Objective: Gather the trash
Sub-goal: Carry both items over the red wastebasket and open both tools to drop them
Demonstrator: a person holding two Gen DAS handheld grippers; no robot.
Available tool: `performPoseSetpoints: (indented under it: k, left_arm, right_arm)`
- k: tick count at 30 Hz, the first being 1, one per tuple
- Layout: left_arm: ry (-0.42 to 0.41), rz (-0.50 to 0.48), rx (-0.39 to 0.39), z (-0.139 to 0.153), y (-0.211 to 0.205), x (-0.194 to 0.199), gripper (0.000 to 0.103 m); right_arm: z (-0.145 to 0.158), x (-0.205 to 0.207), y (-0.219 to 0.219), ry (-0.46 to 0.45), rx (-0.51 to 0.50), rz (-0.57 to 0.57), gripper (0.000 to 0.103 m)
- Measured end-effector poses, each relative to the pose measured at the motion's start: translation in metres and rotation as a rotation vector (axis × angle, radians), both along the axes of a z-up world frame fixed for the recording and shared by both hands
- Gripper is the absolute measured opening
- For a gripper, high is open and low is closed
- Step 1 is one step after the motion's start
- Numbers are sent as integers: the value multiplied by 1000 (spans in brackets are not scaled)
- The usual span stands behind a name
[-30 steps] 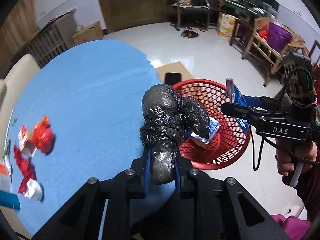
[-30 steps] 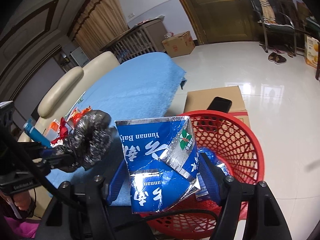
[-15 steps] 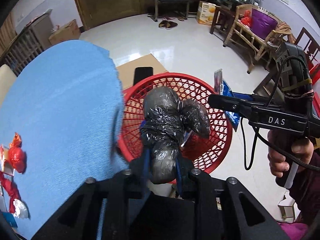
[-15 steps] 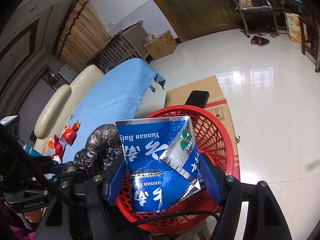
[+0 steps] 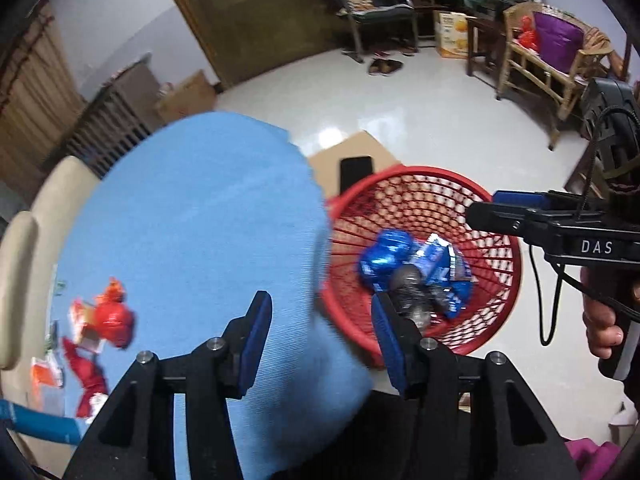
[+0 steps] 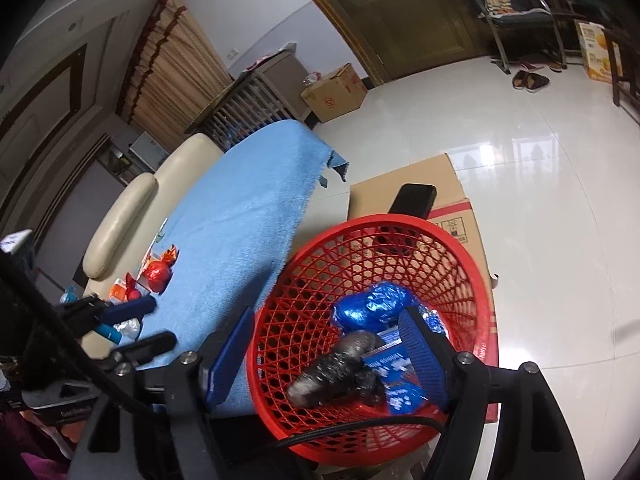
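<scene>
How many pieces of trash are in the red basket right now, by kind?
Black plastic bag bundle: 1
Crumpled blue foil wad: 1
Flat blue printed packs: 2, though they overlap and a gripper finger partly hides them, so this count is less sure
Total: 4

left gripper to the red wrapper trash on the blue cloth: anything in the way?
Nothing visible. The left gripper is open and empty, its jaws having just been opening, and only bare blue cloth lies between it and the red wrappers. The red basket sits off the other side, open-topped.
</scene>
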State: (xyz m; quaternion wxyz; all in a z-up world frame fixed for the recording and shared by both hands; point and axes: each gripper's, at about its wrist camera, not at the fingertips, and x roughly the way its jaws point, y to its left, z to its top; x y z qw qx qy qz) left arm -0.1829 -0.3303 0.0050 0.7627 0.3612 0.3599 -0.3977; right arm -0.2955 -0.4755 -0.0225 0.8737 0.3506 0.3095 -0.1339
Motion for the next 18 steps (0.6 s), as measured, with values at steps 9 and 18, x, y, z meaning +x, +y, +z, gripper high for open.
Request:
performPoseSetpoints:
  k: [9,18]
  left_arm:
    - [-34,59,-28,19,28,14,53]
    - [-35,78,-43,22,38,18,53]
  right_arm:
    - [14,21,17,-12,-23,41,78]
    - [18,34,26,-5,-35,70,78]
